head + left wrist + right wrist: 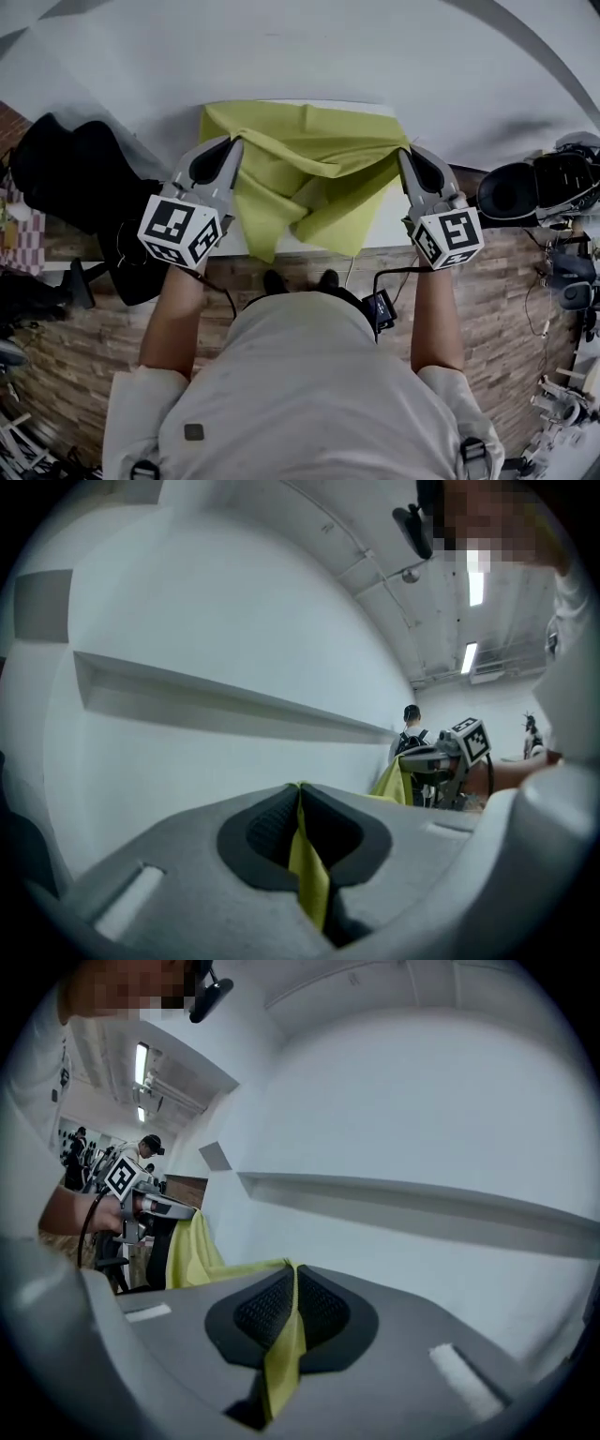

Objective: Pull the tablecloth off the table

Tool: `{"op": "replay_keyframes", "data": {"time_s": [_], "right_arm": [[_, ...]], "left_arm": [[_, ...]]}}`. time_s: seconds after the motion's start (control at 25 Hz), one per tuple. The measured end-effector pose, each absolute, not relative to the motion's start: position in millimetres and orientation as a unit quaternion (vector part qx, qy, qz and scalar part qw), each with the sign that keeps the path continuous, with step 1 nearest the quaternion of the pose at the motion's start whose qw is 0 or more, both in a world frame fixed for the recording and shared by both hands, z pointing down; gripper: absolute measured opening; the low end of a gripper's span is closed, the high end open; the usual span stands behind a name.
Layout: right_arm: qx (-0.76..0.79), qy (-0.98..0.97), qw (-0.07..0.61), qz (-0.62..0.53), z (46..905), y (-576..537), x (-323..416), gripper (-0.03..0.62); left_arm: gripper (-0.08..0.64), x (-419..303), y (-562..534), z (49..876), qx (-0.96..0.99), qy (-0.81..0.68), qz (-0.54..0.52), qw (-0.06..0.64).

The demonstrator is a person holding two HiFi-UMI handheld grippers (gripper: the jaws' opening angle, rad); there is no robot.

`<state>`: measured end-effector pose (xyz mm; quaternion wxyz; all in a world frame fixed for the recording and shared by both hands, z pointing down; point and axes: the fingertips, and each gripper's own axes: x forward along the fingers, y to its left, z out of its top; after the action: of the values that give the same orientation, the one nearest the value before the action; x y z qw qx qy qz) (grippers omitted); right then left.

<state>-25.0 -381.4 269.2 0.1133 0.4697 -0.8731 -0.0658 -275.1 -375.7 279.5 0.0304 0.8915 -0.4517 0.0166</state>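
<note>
The tablecloth [309, 141], a yellow-green sheet, lies on the white worktop [389, 230], bunched and partly lifted. The left tool [232, 145] is clenched on the cloth's left side. In the left gripper view a thin fold of yellow fabric is pinched between the dark pads and hangs down below them. The right tool [405, 155] is clenched on the right side in the same way, with a strip of cloth caught between its closed jaws.

By my reading, the grasp is done and the pull is partway. The far edge of the cloth sits flat near the far edge of the worktop. The middle has gathered into loose folds that sag between the two tools. A flap droops over the near edge toward the person. Most of the sheet is on the worktop, so what is left is to draw it toward the near side until the far edge comes clear.

The cloth's long axis runs left to right, spanning from one tool to the other. Its folds and hanging flap point toward the near side, the way the pull should go.
</note>
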Motion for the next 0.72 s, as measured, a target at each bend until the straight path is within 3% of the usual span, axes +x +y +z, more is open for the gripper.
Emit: {"op": "replay_keyframes", "data": {"time_s": [0.72], "right_arm": [[0.384, -0.916, 0.06, -0.102, 233, -245, 20, 0.014]], "left_arm": [[0.009, -231, -218, 232, 0.848, -0.53, -0.012, -0.007]]}}
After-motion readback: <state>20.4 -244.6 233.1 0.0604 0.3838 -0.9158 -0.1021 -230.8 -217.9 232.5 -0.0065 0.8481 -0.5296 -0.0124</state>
